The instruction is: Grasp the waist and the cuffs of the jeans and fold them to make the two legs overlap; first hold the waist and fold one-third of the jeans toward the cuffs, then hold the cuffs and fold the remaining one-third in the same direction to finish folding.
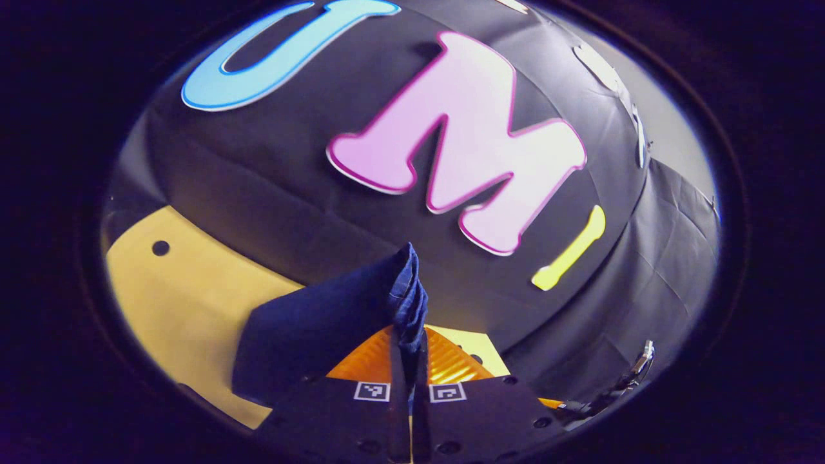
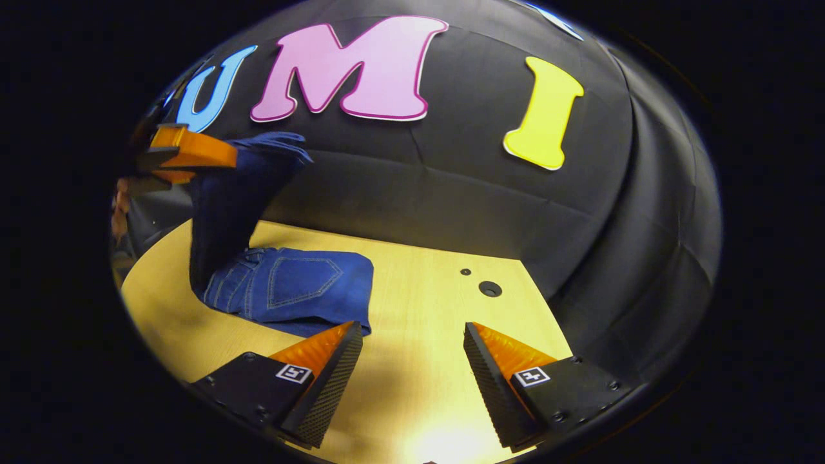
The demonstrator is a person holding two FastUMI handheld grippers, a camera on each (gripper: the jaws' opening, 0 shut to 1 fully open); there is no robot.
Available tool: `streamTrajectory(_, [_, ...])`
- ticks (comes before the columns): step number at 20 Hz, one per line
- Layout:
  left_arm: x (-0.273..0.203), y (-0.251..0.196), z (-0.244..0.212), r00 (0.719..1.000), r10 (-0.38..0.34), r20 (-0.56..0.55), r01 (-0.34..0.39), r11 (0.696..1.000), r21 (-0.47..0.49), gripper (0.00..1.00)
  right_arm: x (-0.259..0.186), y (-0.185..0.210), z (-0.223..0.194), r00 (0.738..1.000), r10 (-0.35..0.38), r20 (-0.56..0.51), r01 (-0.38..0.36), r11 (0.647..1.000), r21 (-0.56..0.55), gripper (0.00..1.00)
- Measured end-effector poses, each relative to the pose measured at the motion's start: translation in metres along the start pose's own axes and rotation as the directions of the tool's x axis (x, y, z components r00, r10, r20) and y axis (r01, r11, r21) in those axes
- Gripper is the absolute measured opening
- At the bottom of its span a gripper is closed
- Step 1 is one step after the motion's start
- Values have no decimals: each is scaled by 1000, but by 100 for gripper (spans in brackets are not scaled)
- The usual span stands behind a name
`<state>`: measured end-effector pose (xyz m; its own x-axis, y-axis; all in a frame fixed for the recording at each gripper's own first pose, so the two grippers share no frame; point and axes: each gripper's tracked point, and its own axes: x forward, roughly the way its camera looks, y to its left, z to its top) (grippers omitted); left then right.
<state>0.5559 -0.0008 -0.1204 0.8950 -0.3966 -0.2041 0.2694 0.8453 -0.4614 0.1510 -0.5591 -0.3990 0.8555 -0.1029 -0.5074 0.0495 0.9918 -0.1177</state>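
Observation:
Dark blue jeans point(image 2: 293, 283) lie on the wooden table point(image 2: 412, 303), the seat with a back pocket facing up. One end of the jeans point(image 1: 322, 322) is lifted off the table, pinched between the fingers of my left gripper point(image 1: 408, 341). In the right gripper view that left gripper point(image 2: 193, 151) hangs high at the left with the denim draping down from it. My right gripper point(image 2: 412, 361) hovers low over the table near the folded seat, open, with nothing between its fingers.
The table has a round hole point(image 2: 490, 288) and a smaller one point(image 2: 465, 272) to the right of the jeans. Another hole point(image 1: 160, 247) shows in the left gripper view. A person's hand point(image 2: 119, 212) is at the far left edge.

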Motion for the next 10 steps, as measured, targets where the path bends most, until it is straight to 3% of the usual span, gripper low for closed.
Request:
streamTrajectory(4, [49,4,-80,986,44,-162,-41,999,23,8,-8,-21,-7,1000,-14,-5,14,1000,26,98])
streamTrajectory(7, [58,7,-105,974,72,-215,-71,997,9,15,-17,-33,-15,1000,-28,-7,29,999,43,98])
streamTrajectory(8, [57,9,-109,972,82,-221,-83,997,2,29,-20,-34,-19,1000,-29,-12,30,998,54,98])
streamTrajectory(10, [46,10,-106,975,80,-207,-84,996,-7,74,-30,-35,-21,1000,-26,-17,28,997,78,97])
